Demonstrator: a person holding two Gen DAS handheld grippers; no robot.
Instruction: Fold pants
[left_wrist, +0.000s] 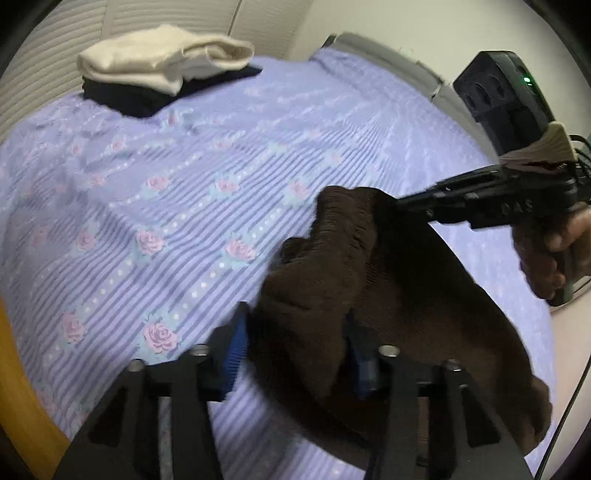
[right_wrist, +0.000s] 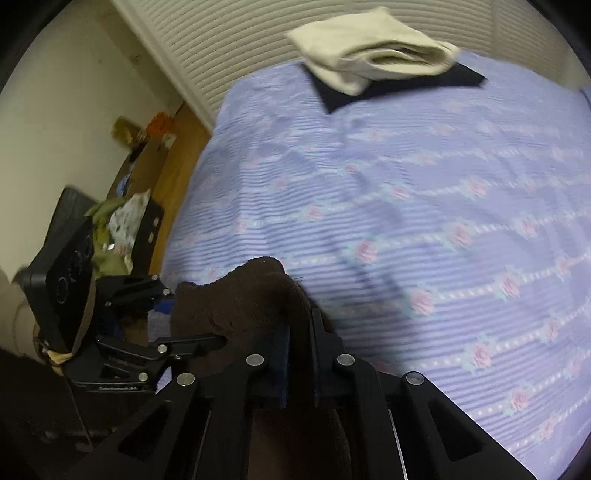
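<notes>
Dark brown pants (left_wrist: 332, 280) hang bunched above a bed with a lilac rose-print sheet (left_wrist: 147, 192). My left gripper (left_wrist: 295, 354) has the brown cloth between its blue pads, jaws fairly wide around a thick fold. My right gripper (right_wrist: 299, 354) is shut on another part of the pants (right_wrist: 251, 299). In the left wrist view the right gripper (left_wrist: 399, 203) pinches the cloth's upper edge from the right. In the right wrist view the left gripper (right_wrist: 173, 317) holds the cloth at the left.
A folded cream garment (left_wrist: 162, 61) lies on a folded dark one (left_wrist: 125, 98) at the bed's far end; both show in the right wrist view (right_wrist: 373, 55). A wooden floor (right_wrist: 173, 155) with clutter (right_wrist: 122, 221) lies left of the bed. A ribbed white wall (right_wrist: 295, 22) stands behind.
</notes>
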